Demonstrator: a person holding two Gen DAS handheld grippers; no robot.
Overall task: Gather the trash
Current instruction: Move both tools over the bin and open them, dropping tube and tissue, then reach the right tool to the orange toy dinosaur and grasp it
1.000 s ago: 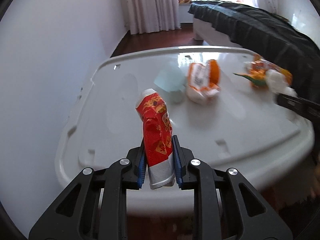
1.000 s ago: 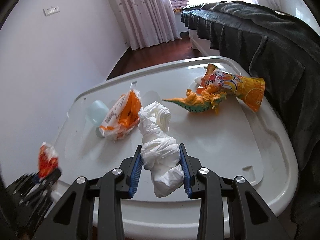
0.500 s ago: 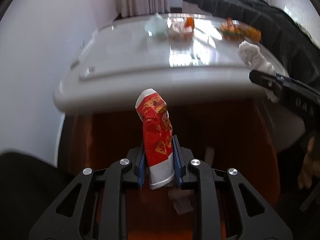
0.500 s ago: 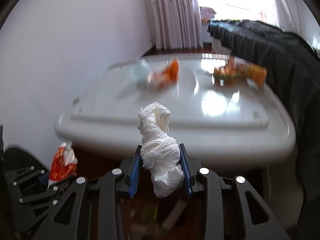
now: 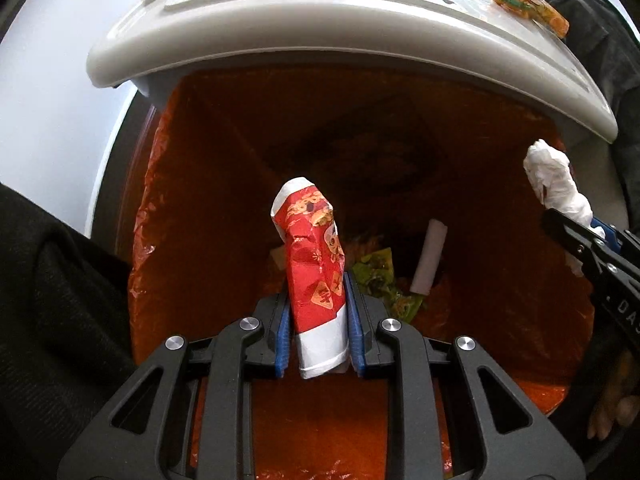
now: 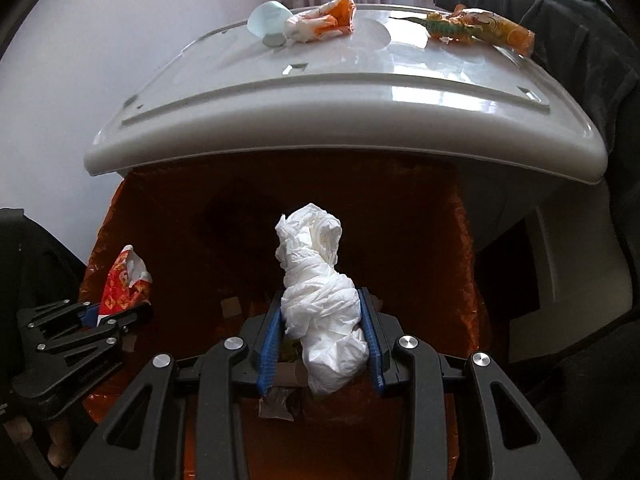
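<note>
My left gripper (image 5: 318, 320) is shut on a crumpled red and white wrapper (image 5: 314, 268), held upright over the open bin lined with an orange bag (image 5: 192, 216). Over the same bin, my right gripper (image 6: 322, 344) is shut on a wad of white tissue (image 6: 320, 300). Each gripper shows at the edge of the other's view: the tissue (image 5: 554, 180) at the right, the red wrapper (image 6: 124, 280) at the left. Inside the bin lie a white paper roll (image 5: 430, 262) and a green wrapper (image 5: 380, 276).
A white plastic table (image 6: 344, 112) overhangs the bin's far side. On it lie an orange and white wrapper (image 6: 324, 22), a pale blue cup (image 6: 268, 20), a green toy dinosaur (image 6: 444, 28) and an orange juice pouch (image 6: 496, 30). A dark blanket (image 6: 560, 8) lies on the right.
Both grippers have pulled back from over the table and dropped down, tilting steeply. They now hang over the orange-lined bin, each with the same piece of trash between its pads.
</note>
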